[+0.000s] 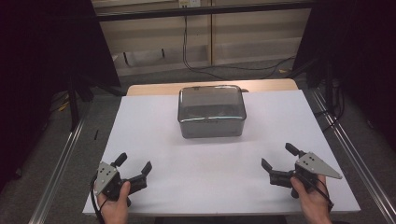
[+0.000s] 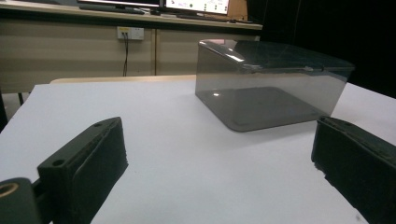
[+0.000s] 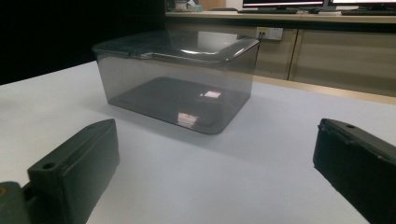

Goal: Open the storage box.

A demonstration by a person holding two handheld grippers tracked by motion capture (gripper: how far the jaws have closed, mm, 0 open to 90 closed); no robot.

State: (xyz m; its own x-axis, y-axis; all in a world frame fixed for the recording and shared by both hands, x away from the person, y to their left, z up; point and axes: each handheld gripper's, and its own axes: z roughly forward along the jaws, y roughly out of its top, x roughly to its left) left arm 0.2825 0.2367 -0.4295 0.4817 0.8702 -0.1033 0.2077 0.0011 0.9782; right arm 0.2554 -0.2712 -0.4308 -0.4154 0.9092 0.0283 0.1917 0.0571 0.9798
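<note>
My left gripper [image 1: 134, 169] and right gripper [image 1: 276, 163] rest wide open and empty near the surface's [image 1: 154, 140] front corners; the smoky lidded plastic box [image 1: 211, 111] sits toward the back edge, probably light, rigid and slick, best clasped by opposite side walls.

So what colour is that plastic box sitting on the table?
The box is a see-through smoky grey, lid included; the right gripper view shows it best.

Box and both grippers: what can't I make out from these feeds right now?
- Box: whether anything lies inside; smoked walls and glare blur it in both gripper views.
- Lid catch: too small to tell if latched.
- Box's far side: hidden behind the box itself.
- Left gripper and right gripper: jaw tips cut off by both gripper views' edges.
</note>
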